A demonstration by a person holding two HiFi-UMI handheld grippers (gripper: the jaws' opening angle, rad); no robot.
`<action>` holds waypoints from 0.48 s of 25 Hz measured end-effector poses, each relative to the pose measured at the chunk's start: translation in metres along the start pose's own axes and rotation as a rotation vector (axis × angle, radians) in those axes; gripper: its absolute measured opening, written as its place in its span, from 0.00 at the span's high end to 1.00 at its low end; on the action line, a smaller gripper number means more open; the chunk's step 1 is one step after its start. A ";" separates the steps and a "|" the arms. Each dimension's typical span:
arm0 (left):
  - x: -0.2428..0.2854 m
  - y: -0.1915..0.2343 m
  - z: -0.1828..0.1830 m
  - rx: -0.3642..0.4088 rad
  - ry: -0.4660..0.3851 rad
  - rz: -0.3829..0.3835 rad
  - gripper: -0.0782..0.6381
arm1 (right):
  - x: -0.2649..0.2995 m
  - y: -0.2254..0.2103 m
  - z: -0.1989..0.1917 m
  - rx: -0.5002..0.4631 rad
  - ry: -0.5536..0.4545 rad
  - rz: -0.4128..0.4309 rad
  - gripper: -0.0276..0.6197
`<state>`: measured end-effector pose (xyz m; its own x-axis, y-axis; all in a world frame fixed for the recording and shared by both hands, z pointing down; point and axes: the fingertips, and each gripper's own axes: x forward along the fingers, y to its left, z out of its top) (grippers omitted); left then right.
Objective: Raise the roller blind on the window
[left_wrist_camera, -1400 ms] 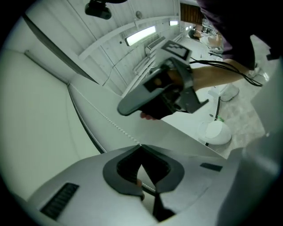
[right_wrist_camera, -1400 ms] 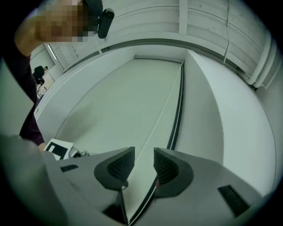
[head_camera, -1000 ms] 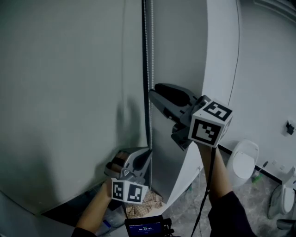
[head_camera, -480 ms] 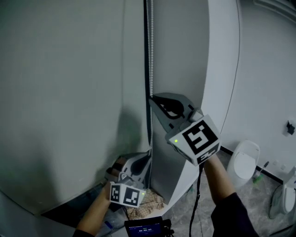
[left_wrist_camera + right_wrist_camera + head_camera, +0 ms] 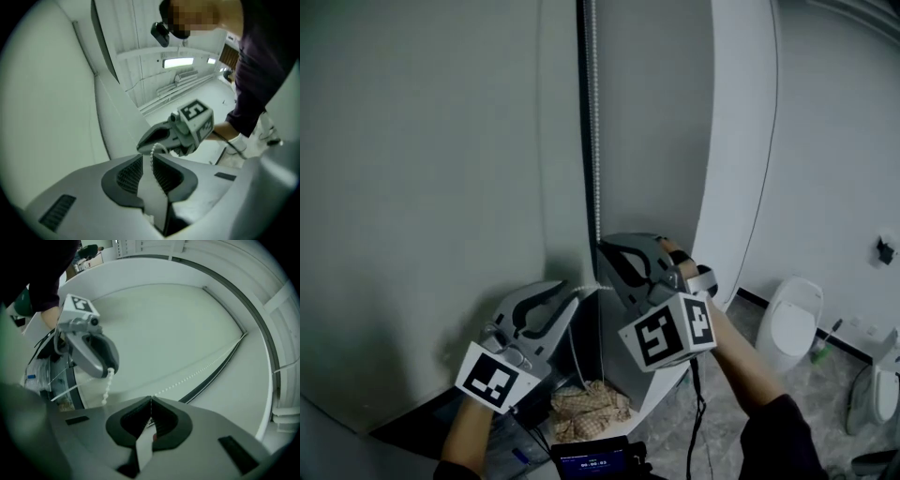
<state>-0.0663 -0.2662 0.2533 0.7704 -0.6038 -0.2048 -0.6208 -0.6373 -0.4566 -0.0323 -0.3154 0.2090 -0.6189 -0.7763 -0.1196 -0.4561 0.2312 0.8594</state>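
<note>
Right claw (image 5: 601, 247) clamped shut on the chain (image 5: 596, 141). My left claw (image 5: 574, 294) has just been easing open, chain slack between its jaws.

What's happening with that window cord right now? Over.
Right gripper shut on bead chain. Left gripper jaws just opening, chain loose between them. Nothing blocking the chain. Over.

A grey roller blind (image 5: 422, 187) is seen across the left half, its bead chain (image 5: 595, 141) hung straight down from 12 o'clock. At centre the chain is pinched by the right hand-held gripper (image 5: 602, 249). At that gripper's 7 o'clock the left hand-held gripper (image 5: 570, 298) is held, the chain between jaws just eased apart. A toilet (image 5: 792, 319) is seen at 4 o'clock.
</note>
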 end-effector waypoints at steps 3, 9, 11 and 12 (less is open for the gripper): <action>0.006 -0.016 0.022 -0.006 0.023 -0.195 0.77 | 0.003 0.005 -0.014 -0.009 0.027 0.027 0.94; 0.001 -0.009 0.071 -0.087 -0.071 -0.221 0.74 | -0.024 0.036 0.000 -0.033 0.014 0.087 0.94; 0.018 0.007 0.091 -0.065 -0.079 -0.183 0.74 | -0.033 0.038 0.004 -0.048 0.009 0.113 0.94; 0.028 0.014 0.093 -0.064 -0.071 -0.172 0.74 | -0.034 0.043 0.001 -0.056 0.009 0.130 0.94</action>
<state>-0.0399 -0.2474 0.1613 0.8729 -0.4492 -0.1904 -0.4852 -0.7588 -0.4344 -0.0316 -0.2783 0.2497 -0.6643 -0.7475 -0.0012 -0.3356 0.2969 0.8940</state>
